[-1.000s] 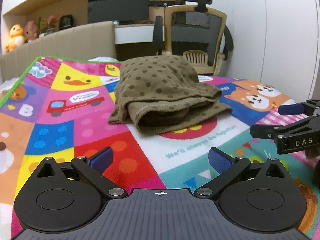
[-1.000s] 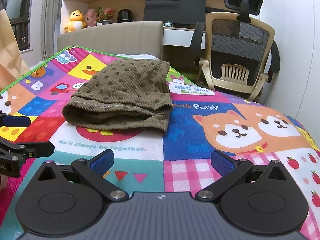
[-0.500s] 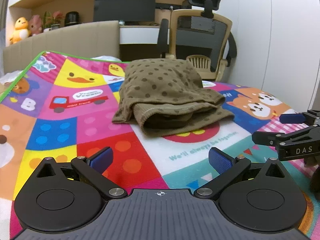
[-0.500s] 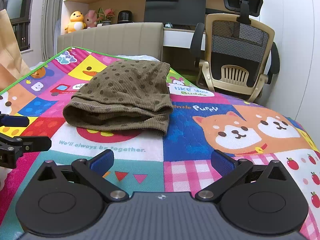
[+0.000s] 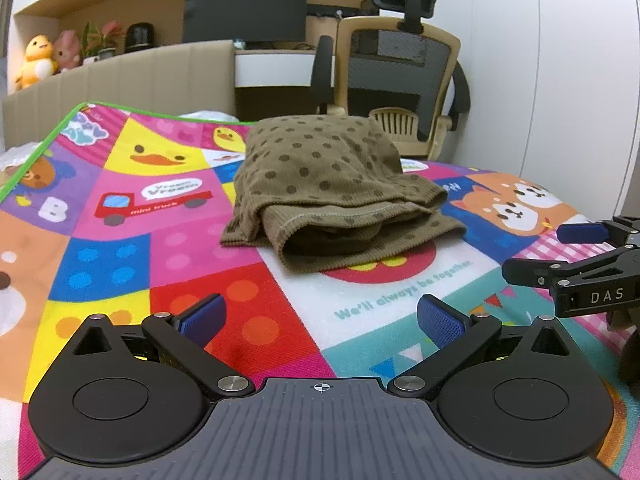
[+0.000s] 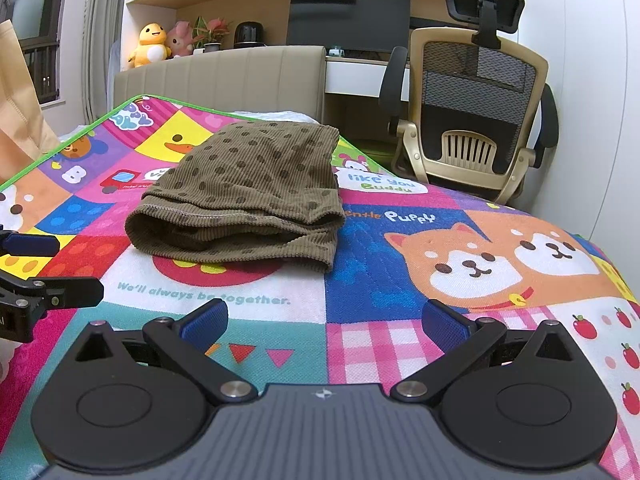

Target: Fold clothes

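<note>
Showing folded garment (image 6: pixel 244 196); only right view shows bag (image 6: pixel 20 120).

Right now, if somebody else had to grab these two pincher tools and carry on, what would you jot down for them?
Left gripper: open, holding nothing, above the colourful play mat, short of the garment.
Right gripper: open, also holding nothing, beside the left one.
Brown polka-dot garment: lies mid-mat, already doubled over into a loose bundle, touched by neither tool.
Done: it looks folded at least once.
Left: the front edges gape and sit uneven; probably one more fold or a tidy-up. No other clothes are in view.
</note>
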### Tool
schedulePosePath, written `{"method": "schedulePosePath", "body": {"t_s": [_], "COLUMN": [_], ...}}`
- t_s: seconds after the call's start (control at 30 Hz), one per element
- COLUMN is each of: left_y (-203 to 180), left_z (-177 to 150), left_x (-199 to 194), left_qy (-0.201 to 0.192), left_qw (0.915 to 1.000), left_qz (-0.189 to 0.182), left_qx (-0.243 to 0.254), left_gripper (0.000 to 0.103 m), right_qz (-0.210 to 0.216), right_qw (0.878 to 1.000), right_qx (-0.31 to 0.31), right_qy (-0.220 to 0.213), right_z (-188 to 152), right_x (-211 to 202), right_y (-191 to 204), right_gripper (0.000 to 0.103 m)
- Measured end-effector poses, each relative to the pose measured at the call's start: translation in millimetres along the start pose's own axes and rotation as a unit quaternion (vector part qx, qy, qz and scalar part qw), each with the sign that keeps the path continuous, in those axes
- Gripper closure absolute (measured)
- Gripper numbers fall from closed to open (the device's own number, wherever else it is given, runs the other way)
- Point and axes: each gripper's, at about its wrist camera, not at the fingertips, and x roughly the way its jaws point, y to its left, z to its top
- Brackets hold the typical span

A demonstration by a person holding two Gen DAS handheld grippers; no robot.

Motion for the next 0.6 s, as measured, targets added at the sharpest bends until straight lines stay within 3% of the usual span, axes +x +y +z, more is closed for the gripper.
{"method": "schedulePosePath", "body": {"t_s": [0.6], "left_y": [0.2], "left_z": [-0.2], "left_x": [-0.3], "left_qy": [0.000], "left_qw": [1.0000], "left_qz": [0.000], "left_qx": [0.001], "left_gripper": [0.000], "right_qz": [0.001], "right_qw": [1.000], "right_qx": [0.003], "right_qy": [0.001], "right_z": [0.2], "right_x": [0.7], "right_y": [-0.7], "right_gripper": [0.000]}}
